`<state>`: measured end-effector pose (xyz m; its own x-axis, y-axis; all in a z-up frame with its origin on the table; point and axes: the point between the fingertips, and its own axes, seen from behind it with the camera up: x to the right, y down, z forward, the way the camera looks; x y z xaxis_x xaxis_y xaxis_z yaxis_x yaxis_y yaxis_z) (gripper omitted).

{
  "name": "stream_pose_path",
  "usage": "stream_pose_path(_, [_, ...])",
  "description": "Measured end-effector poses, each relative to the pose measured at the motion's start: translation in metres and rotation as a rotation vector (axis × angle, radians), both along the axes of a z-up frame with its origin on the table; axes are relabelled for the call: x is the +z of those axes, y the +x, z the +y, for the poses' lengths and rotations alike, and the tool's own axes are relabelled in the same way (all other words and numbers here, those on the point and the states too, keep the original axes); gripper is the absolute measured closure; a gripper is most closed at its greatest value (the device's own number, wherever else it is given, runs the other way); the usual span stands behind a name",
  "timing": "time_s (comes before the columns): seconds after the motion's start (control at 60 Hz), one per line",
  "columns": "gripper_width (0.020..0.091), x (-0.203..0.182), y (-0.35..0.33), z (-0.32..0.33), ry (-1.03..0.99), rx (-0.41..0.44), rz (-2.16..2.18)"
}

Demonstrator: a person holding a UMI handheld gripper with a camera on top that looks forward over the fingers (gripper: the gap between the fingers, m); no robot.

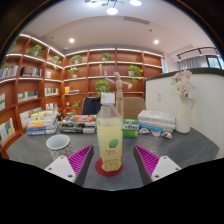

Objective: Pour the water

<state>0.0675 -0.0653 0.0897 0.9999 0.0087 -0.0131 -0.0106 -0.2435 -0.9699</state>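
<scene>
A tall clear bottle [110, 135] with yellowish liquid, a green-and-white label and a white cap stands upright on a red coaster [109, 166] on the grey table [185, 148]. It stands between my gripper's [112, 160] two fingers, with a clear gap on either side. The magenta pads [79, 158] face it from left and right without touching. A white paper cup [58, 145] sits on the table to the left, just beyond the left finger.
Boxes and stacked packets [75, 125] line the back of the table, with a white box [157, 120] at the right. A vase of pale flowers [183, 100] stands at the far right. Shelves with plants fill the back wall.
</scene>
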Motion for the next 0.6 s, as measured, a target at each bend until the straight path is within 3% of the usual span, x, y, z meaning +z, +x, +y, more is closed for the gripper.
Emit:
stream_pose_path(0.3, [0.0274, 0.005, 0.007, -0.070, -0.030, -0.077, -0.048])
stream_pose_path(0.6, [0.0277, 0.029, 0.008, -0.100, 0.013, -0.078, -0.042])
